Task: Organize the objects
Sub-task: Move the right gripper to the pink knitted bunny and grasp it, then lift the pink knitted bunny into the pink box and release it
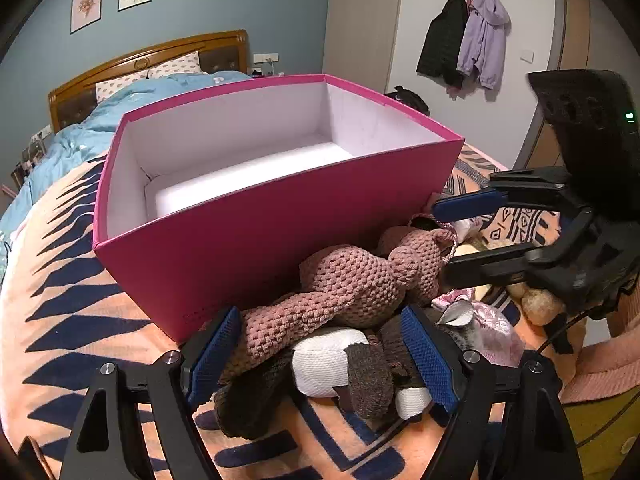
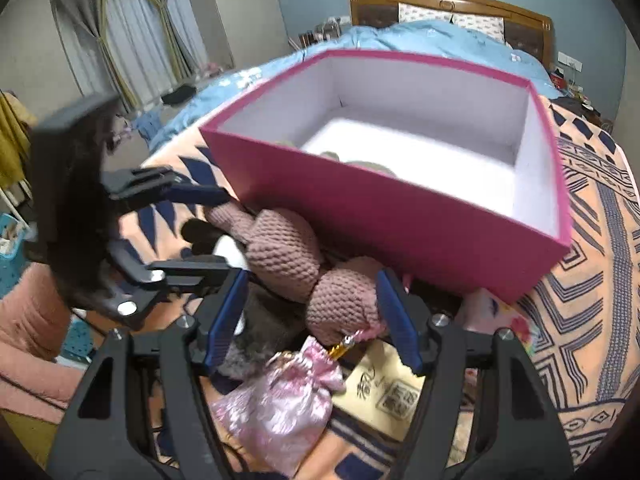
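Note:
A pink box [image 1: 248, 248] with a white inside stands open on the patterned blanket; it also shows in the right wrist view [image 2: 400, 216]. A brown crocheted plush [image 1: 352, 280] lies against its near wall, on top of a brown-and-white plush [image 1: 332, 364]. My left gripper [image 1: 324, 356] is open, its blue pads on either side of both plushes. My right gripper [image 2: 312, 312] is open around the crocheted plush's head [image 2: 344, 304]; it also shows from the side in the left wrist view [image 1: 460, 236]. A pink satin pouch [image 2: 280, 396] lies just below it.
A yellowish card with printed characters [image 2: 384, 392] lies under the right gripper's right finger. A tan plush [image 1: 536, 304] lies at the right. The bed has a blue duvet [image 1: 80, 136] and a wooden headboard [image 1: 160, 56]. Coats [image 1: 464, 40] hang on the wall.

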`<act>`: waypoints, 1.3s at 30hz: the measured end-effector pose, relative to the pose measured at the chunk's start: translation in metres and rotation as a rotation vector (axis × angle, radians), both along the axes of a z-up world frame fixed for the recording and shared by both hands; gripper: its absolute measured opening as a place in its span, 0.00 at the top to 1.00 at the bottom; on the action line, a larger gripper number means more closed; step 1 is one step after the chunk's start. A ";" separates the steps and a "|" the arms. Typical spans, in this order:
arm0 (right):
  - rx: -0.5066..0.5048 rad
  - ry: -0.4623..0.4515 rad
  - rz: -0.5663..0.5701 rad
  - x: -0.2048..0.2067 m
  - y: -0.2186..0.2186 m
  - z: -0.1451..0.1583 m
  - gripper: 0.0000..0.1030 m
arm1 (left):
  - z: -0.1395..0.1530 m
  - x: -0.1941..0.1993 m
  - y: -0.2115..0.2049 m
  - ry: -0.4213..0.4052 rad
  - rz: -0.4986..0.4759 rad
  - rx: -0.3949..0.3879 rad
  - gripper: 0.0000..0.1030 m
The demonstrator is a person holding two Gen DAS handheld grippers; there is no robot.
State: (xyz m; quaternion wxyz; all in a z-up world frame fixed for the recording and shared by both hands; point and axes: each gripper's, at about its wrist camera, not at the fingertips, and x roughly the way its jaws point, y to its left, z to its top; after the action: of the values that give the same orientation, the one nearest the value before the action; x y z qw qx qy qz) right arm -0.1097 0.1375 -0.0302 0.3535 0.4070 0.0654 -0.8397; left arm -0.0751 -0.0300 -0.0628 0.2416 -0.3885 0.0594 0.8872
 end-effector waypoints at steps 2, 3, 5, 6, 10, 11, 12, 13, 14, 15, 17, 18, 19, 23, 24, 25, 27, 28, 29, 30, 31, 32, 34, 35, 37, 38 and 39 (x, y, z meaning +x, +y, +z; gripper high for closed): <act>0.008 -0.043 -0.031 -0.011 0.004 -0.012 0.34 | -0.001 0.001 -0.001 -0.004 -0.002 0.001 0.19; 0.011 -0.061 -0.047 -0.015 0.007 -0.016 0.34 | -0.001 0.002 -0.002 -0.004 -0.003 0.001 0.19; 0.014 -0.092 -0.061 -0.017 0.015 -0.024 0.34 | -0.001 0.003 -0.003 -0.008 -0.006 0.008 0.19; 0.017 -0.100 -0.059 -0.018 0.015 -0.026 0.34 | -0.001 0.003 -0.004 -0.009 -0.009 0.013 0.19; 0.042 -0.097 -0.043 -0.016 0.008 -0.031 0.34 | -0.002 -0.002 -0.002 -0.018 -0.008 0.013 0.19; 0.040 -0.091 -0.036 -0.015 0.006 -0.030 0.34 | -0.002 -0.003 -0.001 -0.019 -0.008 0.010 0.19; 0.053 -0.081 -0.036 -0.015 0.004 -0.029 0.34 | -0.002 -0.004 -0.001 -0.021 -0.009 0.007 0.19; 0.063 -0.075 -0.035 -0.015 0.002 -0.030 0.34 | -0.001 -0.004 0.000 -0.021 -0.012 0.003 0.19; 0.065 -0.076 -0.035 -0.017 0.002 -0.031 0.34 | -0.001 -0.004 0.000 -0.021 -0.014 0.003 0.19; 0.059 -0.086 -0.037 -0.020 0.002 -0.033 0.34 | -0.001 -0.005 0.000 -0.023 -0.015 0.005 0.19; 0.054 -0.092 -0.040 -0.023 0.003 -0.036 0.37 | -0.002 -0.007 0.000 -0.031 -0.020 0.006 0.19; 0.060 -0.084 -0.041 -0.023 0.003 -0.036 0.41 | -0.003 -0.008 0.000 -0.035 -0.024 0.006 0.19; 0.065 -0.075 -0.041 -0.022 0.002 -0.035 0.43 | -0.003 -0.010 0.001 -0.042 -0.028 0.008 0.19; 0.066 -0.027 -0.040 -0.014 0.005 -0.027 0.47 | -0.002 -0.015 0.007 -0.062 -0.040 0.016 0.19; 0.059 -0.012 -0.043 -0.011 0.005 -0.024 0.47 | -0.001 -0.015 0.008 -0.065 -0.047 0.024 0.19; 0.051 0.002 -0.042 -0.009 0.004 -0.021 0.48 | 0.000 -0.015 0.011 -0.070 -0.060 0.037 0.22; 0.041 0.024 -0.034 -0.005 0.003 -0.015 0.48 | 0.003 -0.013 0.018 -0.065 -0.075 0.050 0.26; 0.048 0.047 -0.038 -0.002 0.002 -0.010 0.48 | 0.004 -0.013 0.020 -0.059 -0.068 0.038 0.26; 0.052 0.062 -0.036 0.000 0.002 -0.007 0.48 | 0.006 -0.011 0.021 -0.054 -0.064 0.034 0.26; 0.051 0.070 -0.034 0.002 0.001 -0.005 0.48 | 0.007 -0.010 0.021 -0.049 -0.061 0.035 0.26; 0.045 0.078 -0.030 0.004 0.002 -0.002 0.48 | 0.011 -0.006 0.020 -0.036 -0.060 0.037 0.26; 0.037 0.082 -0.028 0.005 0.003 0.001 0.48 | 0.015 -0.003 0.020 -0.024 -0.059 0.040 0.26; 0.012 0.083 -0.020 0.008 0.007 0.007 0.48 | 0.026 0.004 0.019 0.007 -0.054 0.048 0.26; 0.003 0.087 -0.018 0.009 0.007 0.009 0.48 | 0.030 0.007 0.018 0.018 -0.052 0.052 0.26; -0.021 0.104 -0.011 0.015 0.009 0.019 0.48 | 0.040 0.012 0.017 0.048 -0.043 0.055 0.26; -0.026 0.121 -0.008 0.017 0.007 0.024 0.48 | 0.046 0.016 0.016 0.068 -0.040 0.054 0.26; -0.027 0.136 -0.005 0.018 0.004 0.029 0.48 | 0.052 0.018 0.015 0.086 -0.036 0.055 0.26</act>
State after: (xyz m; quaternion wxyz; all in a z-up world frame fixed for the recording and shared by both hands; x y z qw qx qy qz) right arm -0.0919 0.1419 -0.0015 0.3520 0.3445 0.0768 -0.8669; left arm -0.0569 -0.0149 -0.0106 0.2654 -0.3423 0.0521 0.8998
